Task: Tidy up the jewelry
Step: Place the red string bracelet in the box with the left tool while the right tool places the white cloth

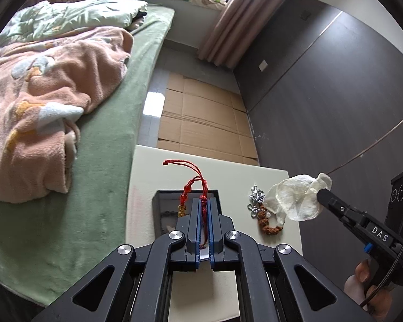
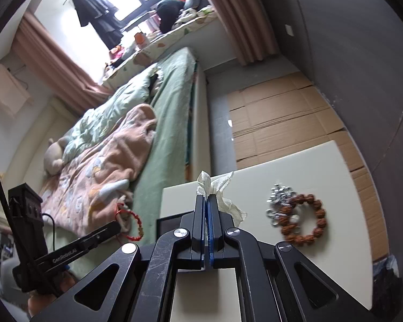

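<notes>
My left gripper (image 1: 204, 201) is shut on a red cord bracelet (image 1: 194, 181) with knots and a gold charm, held above a black jewelry box (image 1: 161, 209) on the cream table (image 1: 239, 173). In the right wrist view the left gripper (image 2: 112, 229) holds that red cord bracelet (image 2: 133, 224) over the bed's edge. My right gripper (image 2: 207, 197) is shut on a sheer white organza pouch (image 2: 220, 185), lifted above the table (image 2: 295, 166); the pouch (image 1: 295, 201) hangs from the right gripper (image 1: 321, 194). A brown bead bracelet (image 2: 303, 224) and a silver chain (image 2: 279, 194) lie on the table.
A bed with a green sheet (image 1: 104, 166) and a pink blanket (image 1: 53, 94) runs along the table's left side. Flattened cardboard (image 1: 201, 118) covers the floor beyond the table. A dark grey wall (image 1: 322, 94) stands on the right. Curtains (image 1: 228, 26) hang by the window ledge.
</notes>
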The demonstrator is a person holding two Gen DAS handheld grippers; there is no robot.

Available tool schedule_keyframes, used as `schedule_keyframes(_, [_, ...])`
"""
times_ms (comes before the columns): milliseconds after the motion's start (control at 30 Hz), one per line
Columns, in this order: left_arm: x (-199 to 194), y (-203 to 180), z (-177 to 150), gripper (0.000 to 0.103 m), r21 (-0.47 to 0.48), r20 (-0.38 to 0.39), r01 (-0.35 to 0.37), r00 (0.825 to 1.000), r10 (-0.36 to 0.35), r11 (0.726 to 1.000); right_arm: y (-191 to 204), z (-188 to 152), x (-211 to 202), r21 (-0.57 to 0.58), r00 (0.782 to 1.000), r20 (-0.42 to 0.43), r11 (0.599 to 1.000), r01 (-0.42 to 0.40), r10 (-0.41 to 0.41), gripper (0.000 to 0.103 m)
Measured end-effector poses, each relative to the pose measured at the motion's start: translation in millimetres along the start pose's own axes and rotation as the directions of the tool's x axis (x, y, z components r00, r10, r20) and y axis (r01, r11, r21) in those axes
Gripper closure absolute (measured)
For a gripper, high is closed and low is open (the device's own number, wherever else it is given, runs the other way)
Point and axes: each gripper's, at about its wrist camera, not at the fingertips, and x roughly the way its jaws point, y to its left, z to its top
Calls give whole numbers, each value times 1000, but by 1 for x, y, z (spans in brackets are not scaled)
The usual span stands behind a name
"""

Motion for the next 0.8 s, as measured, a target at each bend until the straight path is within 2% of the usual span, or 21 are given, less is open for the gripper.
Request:
schedule_keyframes(267, [-12, 14, -2, 99, -25, 15, 3, 1000, -3, 1000, 47, -17, 39, -60, 994, -87, 996, -69, 64, 100])
schedule_keyframes(333, [-13, 15, -3, 99, -24, 16, 7, 1000, -6, 1000, 54, -22, 58, -100, 988, -152, 995, -26, 10, 90])
schedule_keyframes(367, [-14, 16, -3, 99, -23, 16, 8, 1000, -7, 1000, 54, -25, 66, -104, 983, -185, 995, -8, -12, 70])
schedule_keyframes(400, [-13, 17, -4, 99, -24, 15, 7, 1000, -7, 1000, 52, -28, 68, -95, 981, -193, 995, -17, -2, 59])
schedule_keyframes(467, [-12, 18, -4, 99, -28, 10, 11, 1000, -10, 1000, 46, -31, 63, -81, 985, -170, 996, -31, 16, 57])
schedule_keyframes(567, [-7, 15, -5, 99, -29, 2, 14, 1000, -14, 999, 33, -32, 55, -61, 987, -158, 998, -3, -7, 54])
schedule_keyframes(800, [12, -6, -10, 99, 19, -37, 22, 999, -21, 1000, -8, -35, 21, 37, 995, -98, 999, 24, -20, 53])
